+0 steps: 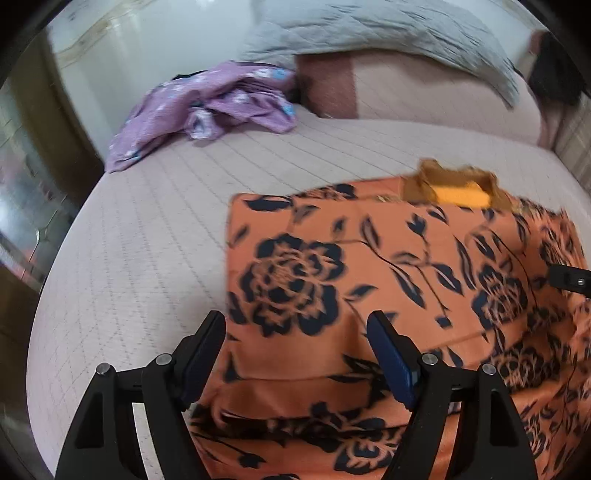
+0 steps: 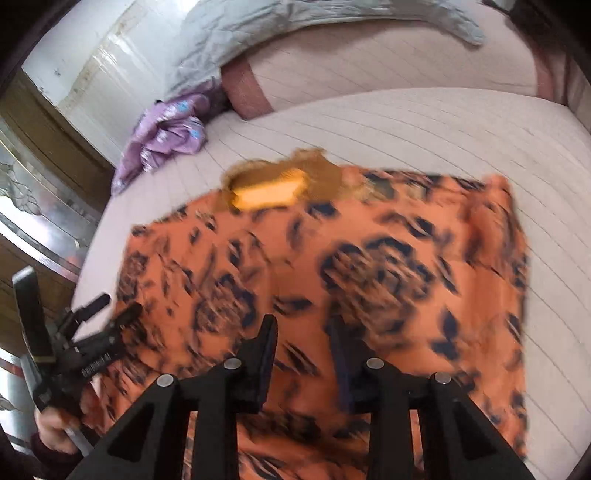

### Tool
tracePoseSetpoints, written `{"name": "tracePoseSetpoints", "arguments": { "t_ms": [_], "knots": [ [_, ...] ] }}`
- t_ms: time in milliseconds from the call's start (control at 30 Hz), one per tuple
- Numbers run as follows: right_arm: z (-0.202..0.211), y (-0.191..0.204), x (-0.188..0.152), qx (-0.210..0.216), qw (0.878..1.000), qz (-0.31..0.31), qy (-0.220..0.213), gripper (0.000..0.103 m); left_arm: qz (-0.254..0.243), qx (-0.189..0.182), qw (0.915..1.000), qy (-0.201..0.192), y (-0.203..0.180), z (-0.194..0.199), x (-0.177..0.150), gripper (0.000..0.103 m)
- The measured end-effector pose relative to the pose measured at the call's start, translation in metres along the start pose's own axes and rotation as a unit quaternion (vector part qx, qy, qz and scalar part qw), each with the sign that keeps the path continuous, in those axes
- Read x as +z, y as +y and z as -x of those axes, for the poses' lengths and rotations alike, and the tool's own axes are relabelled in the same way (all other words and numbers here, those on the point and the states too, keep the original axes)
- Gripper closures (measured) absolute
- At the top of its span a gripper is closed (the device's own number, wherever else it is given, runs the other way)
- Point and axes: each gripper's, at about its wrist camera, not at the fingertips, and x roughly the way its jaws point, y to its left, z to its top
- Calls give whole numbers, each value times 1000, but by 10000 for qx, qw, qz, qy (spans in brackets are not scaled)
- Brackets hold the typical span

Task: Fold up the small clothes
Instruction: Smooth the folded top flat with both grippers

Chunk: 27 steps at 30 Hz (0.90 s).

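My left gripper (image 1: 295,354) hangs with its jaws spread wide and nothing between them. My right gripper (image 2: 301,350) sits off to its right, jaws parted and empty too. My left hand (image 2: 55,432) grips the handle behind the left claw.

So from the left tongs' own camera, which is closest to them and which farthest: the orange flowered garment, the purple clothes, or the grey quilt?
1. Orange flowered garment: right under the open left tongs, spreading to the right.
2. Purple clothes: crumpled farther back on the bed, to the left.
3. Grey quilt: farthest, heaped at the head of the bed.
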Motion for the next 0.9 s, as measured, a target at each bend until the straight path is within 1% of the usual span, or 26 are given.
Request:
{"name": "tracePoseSetpoints", "arguments": {
  "t_ms": [67,133,167,233,300,333,433,500,533,600,633,667,700,800,867,900],
  "knots": [
    [-10,17,12,-31,10000,78,-33,71,72,65,9999,66,6,-5,1,24],
    [-29,22,25,-173,9998,42,-30,71,77,268,9993,238,11,-15,0,24],
    [-40,21,30,-244,9997,0,28,71,98,296,9990,323,13,-19,-1,23],
    [-57,16,37,-411,9991,-43,123,71,203,168,9988,417,15,-22,-2,23],
    [-59,21,46,-446,9990,-46,5,70,233,115,9987,435,17,-21,0,23],
    [-58,25,50,-383,9992,-65,2,71,237,103,9988,414,18,-19,1,23],
    [-54,40,57,164,9998,-54,-120,71,348,177,9989,244,28,-10,6,23],
    [-59,54,58,215,9997,79,-94,71,454,247,9985,201,36,-9,8,23],
    [-68,62,56,205,9997,147,2,71,478,279,9982,222,39,-11,8,23],
    [-90,69,52,92,9995,167,269,70,381,340,9978,416,39,-22,6,22],
    [-94,71,49,18,9996,199,175,70,282,347,9976,520,36,-27,3,22],
    [-93,72,48,14,9997,232,88,70,260,344,9980,453,35,-28,2,21],
    [-90,73,47,48,9997,207,126,70,263,385,9980,435,35,-26,2,19],
    [-73,67,42,340,9993,-11,146,70,170,402,9980,452,32,-21,4,20],
    [-56,65,32,245,9996,131,50,70,203,441,9982,366,32,-14,5,20],
    [-47,63,23,170,9996,213,20,70,258,360,9988,231,33,-6,7,20]
  ]
}}
